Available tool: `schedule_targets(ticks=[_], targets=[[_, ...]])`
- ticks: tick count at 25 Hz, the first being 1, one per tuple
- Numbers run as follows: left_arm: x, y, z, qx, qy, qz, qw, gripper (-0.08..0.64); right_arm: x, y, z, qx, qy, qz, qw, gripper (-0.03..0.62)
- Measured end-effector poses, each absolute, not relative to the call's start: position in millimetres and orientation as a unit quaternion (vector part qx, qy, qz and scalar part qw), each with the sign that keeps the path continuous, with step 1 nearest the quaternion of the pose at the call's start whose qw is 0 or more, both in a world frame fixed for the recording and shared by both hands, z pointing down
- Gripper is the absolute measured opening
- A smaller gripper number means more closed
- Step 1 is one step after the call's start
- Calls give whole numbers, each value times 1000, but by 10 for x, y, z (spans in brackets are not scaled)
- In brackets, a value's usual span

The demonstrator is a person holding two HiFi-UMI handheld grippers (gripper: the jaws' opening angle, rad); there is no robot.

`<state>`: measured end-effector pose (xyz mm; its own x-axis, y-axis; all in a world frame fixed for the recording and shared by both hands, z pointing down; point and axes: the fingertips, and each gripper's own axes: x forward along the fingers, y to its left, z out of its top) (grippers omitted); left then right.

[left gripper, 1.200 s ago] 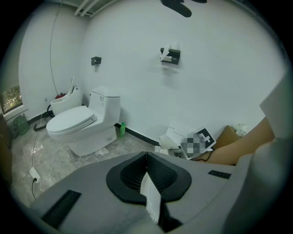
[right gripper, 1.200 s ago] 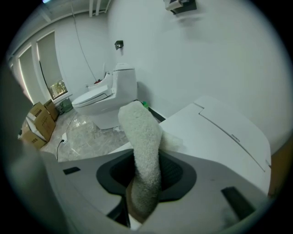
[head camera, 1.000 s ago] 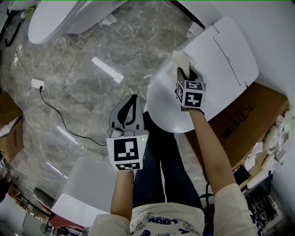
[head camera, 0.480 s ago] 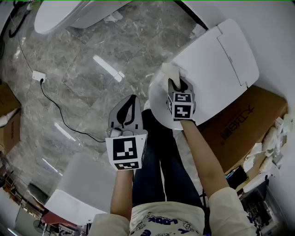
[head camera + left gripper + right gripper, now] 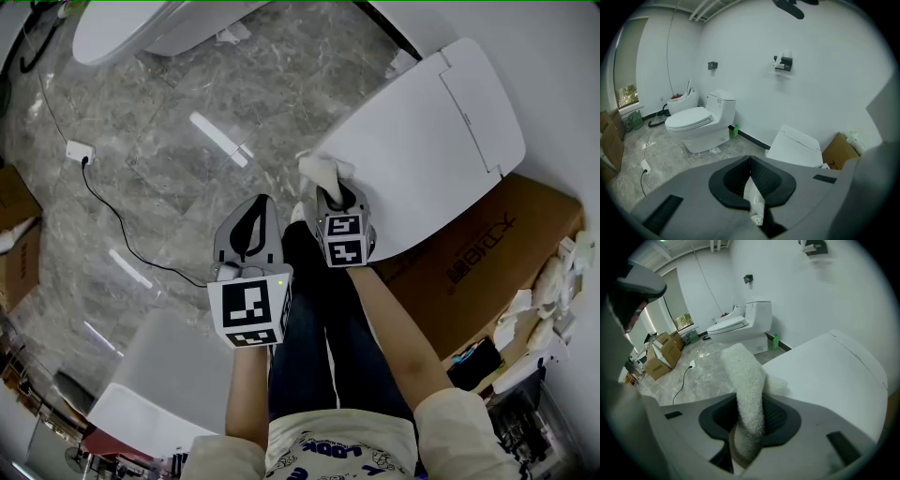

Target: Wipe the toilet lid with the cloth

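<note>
The white toilet lid (image 5: 422,131) lies shut at the upper right of the head view. My right gripper (image 5: 332,194) is at its near left edge, shut on a fluffy white cloth (image 5: 323,169) that rests at the rim. In the right gripper view the cloth (image 5: 746,380) stands up between the jaws, with the lid (image 5: 825,376) spreading to the right. My left gripper (image 5: 251,228) hovers over the floor left of the lid, shut with nothing in it. The lid (image 5: 796,146) shows ahead of it in the left gripper view.
A second toilet (image 5: 699,123) stands by the far wall, a green bottle (image 5: 735,131) beside it. A cardboard box (image 5: 487,253) sits right of the lid. A power strip (image 5: 77,150) and its cable lie on the marble floor. A white box (image 5: 159,384) is at lower left.
My right gripper has drawn the cloth across the lid from its middle to its near left edge. The left gripper has barely moved.
</note>
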<state>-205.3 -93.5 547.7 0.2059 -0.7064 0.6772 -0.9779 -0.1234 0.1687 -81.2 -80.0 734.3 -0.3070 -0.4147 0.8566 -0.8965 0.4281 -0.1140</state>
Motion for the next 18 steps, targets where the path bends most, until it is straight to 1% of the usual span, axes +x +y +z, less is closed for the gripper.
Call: schedule_targets(ticks=[6,10,14,18], targets=[[-2023,-942,5458,717,-589,228,296,5,-908,-621,7343,425,-755,310,392,120],[-2016,-968,5466,717,-588,230,295,5,-901,-632,7337,415,-753,337,382,120],[-1972,-1000,5451,721,-582,231,295,5,-822,-765,7127,413,-764,365,334,118],[-1858,-1113,5415,728,-576,230,293,5,-443,-1097,6814,439,-773,358,285,118]])
